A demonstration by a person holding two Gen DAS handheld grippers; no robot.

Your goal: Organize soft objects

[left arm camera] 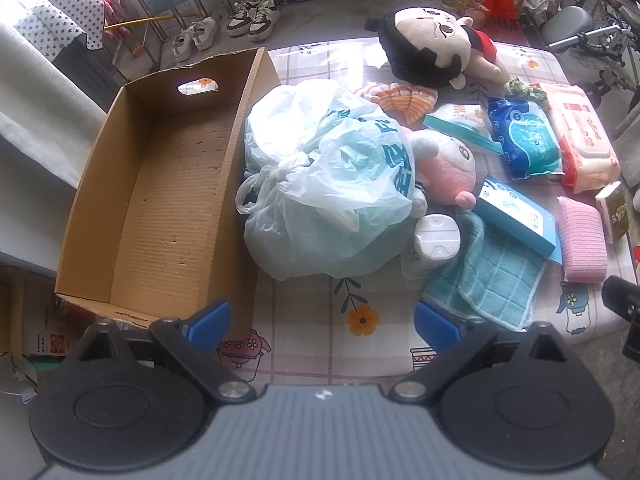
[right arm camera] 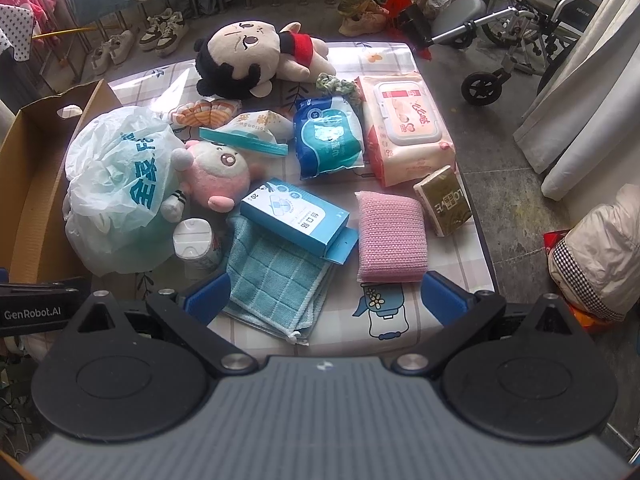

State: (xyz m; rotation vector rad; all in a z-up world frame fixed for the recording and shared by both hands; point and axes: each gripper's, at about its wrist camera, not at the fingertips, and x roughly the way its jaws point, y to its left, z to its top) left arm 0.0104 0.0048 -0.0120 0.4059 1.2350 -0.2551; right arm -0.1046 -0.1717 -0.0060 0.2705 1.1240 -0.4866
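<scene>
An open cardboard box point(left arm camera: 160, 208) stands at the table's left, nothing in it. Beside it lies a knotted plastic bag point(left arm camera: 320, 176), also in the right wrist view point(right arm camera: 120, 196). A pink plush point(right arm camera: 218, 170) lies against the bag. A black-haired doll point(right arm camera: 248, 56) lies at the far side. A teal checked cloth point(right arm camera: 276, 280) and a pink sponge point(right arm camera: 390, 236) lie near the front. My left gripper point(left arm camera: 324, 324) is open above the front edge, near the box corner. My right gripper point(right arm camera: 326, 296) is open over the cloth and sponge, empty.
Wet-wipe pack point(right arm camera: 404, 128), blue tissue pack point(right arm camera: 330, 136), teal mask box point(right arm camera: 296, 214), olive tissue packet point(right arm camera: 446, 200), white bottle point(right arm camera: 196, 242) and a striped cloth point(right arm camera: 208, 112) crowd the table. Shoes point(right arm camera: 160, 32), a wheelchair point(right arm camera: 520, 20) and curtains point(right arm camera: 580, 100) surround it.
</scene>
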